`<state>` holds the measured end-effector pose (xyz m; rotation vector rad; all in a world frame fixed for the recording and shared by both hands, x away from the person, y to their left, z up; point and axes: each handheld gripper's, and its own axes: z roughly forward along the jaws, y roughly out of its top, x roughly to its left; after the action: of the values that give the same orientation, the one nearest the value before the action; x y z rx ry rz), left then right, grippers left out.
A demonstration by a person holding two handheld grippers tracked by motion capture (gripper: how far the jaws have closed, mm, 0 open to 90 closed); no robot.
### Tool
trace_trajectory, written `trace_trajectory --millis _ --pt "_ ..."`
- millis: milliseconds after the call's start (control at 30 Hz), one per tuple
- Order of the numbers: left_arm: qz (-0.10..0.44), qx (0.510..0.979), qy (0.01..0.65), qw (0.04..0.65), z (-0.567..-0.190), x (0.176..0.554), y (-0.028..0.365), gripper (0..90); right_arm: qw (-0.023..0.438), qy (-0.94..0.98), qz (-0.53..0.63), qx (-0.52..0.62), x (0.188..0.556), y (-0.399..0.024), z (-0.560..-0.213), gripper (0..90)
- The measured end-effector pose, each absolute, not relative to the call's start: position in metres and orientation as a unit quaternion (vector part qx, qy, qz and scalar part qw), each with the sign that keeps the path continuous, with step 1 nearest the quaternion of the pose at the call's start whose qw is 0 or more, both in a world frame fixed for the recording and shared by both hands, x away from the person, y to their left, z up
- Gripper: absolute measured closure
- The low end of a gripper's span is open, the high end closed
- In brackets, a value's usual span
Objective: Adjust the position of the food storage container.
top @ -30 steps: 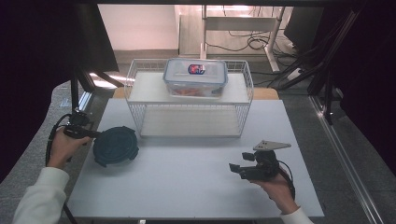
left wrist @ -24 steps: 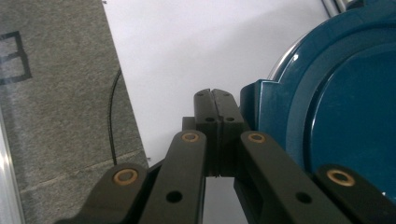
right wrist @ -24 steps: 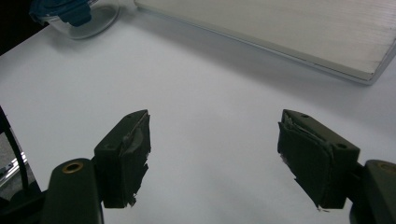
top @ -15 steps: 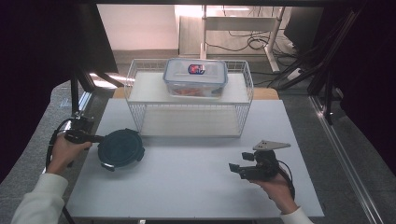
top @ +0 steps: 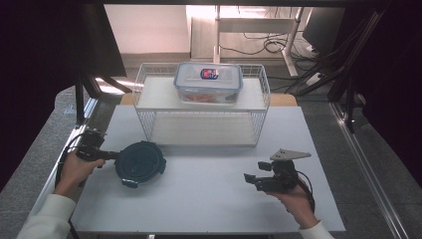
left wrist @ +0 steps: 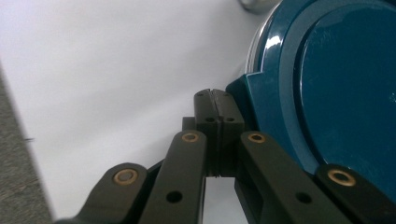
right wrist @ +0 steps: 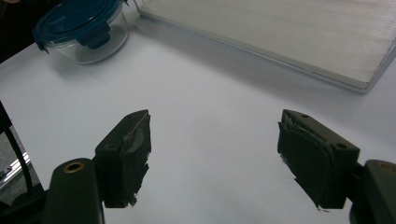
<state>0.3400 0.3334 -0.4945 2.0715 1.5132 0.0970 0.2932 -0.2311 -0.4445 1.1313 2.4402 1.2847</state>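
Left gripper [top: 110, 155]: jaws pressed together; in the left gripper view the tips meet right against a latch tab of the round container's blue lid. Whether the tab is pinched between them or merely touched, I cannot tell.
Right gripper [top: 255, 179]: jaws spread wide with nothing between the pads, held low over bare table at the near right, the person's hand behind it.
Round container [top: 140, 162]: clear glass bowl under a dark blue clip lid, upright on the table at the left, touching the left gripper's tips, well apart from the right gripper.
Wire rack [top: 202, 105]: white, two shelves, at the table's far middle, just behind the round container.
Rectangular box [top: 208, 82]: clear, lidded with side clips, on the rack's top shelf.
Table [top: 209, 199]: white, matte, wooden edge showing behind the rack.
Room: grey floor, dark curtains either side, cables and stand legs beyond the table.
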Motion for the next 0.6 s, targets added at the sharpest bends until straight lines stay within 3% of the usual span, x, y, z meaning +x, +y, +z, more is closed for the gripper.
trace_trajectory --millis 600 --pt "-0.011 0.782 0.537 0.316 -0.504 0.320 0.282 90.0 0.081 0.816 0.428 0.381 0.293 -0.231 -0.445 25.6"
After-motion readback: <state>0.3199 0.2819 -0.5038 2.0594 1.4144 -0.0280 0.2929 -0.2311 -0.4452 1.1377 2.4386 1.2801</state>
